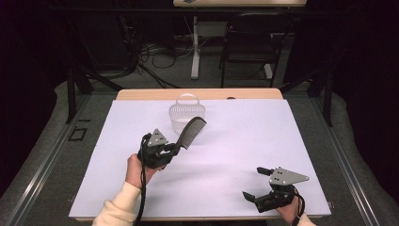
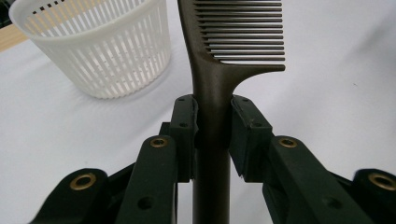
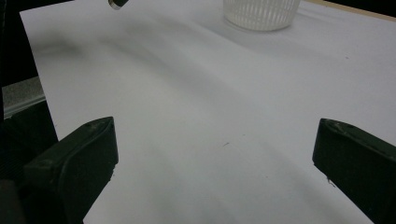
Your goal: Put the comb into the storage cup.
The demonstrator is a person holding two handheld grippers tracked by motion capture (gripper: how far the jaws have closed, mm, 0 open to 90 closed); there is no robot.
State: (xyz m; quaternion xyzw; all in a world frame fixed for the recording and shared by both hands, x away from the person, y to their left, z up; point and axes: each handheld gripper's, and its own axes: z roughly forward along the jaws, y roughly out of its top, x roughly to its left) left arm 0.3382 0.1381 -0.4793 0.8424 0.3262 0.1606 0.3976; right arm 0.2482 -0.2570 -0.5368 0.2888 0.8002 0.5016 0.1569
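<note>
The desk is wearing a big white sheet. A white slotted basket is sitting near the far edge of it.

The left hand-held gripper is squeezing the handle of a dark comb and holding it up off the desk, just in front of the basket. The right hand-held gripper is waiting near the front right corner with its jaws wide apart and nothing in them.

My guess is that the comb is going into the basket. Next the left hand-held gripper is needing to lift the comb over the rim, tip it down and let go.

The comb is pointing long-ways away from the person and a bit to the right, handle near, toothed end far. In the left gripper view the teeth are sticking out to the right.
</note>
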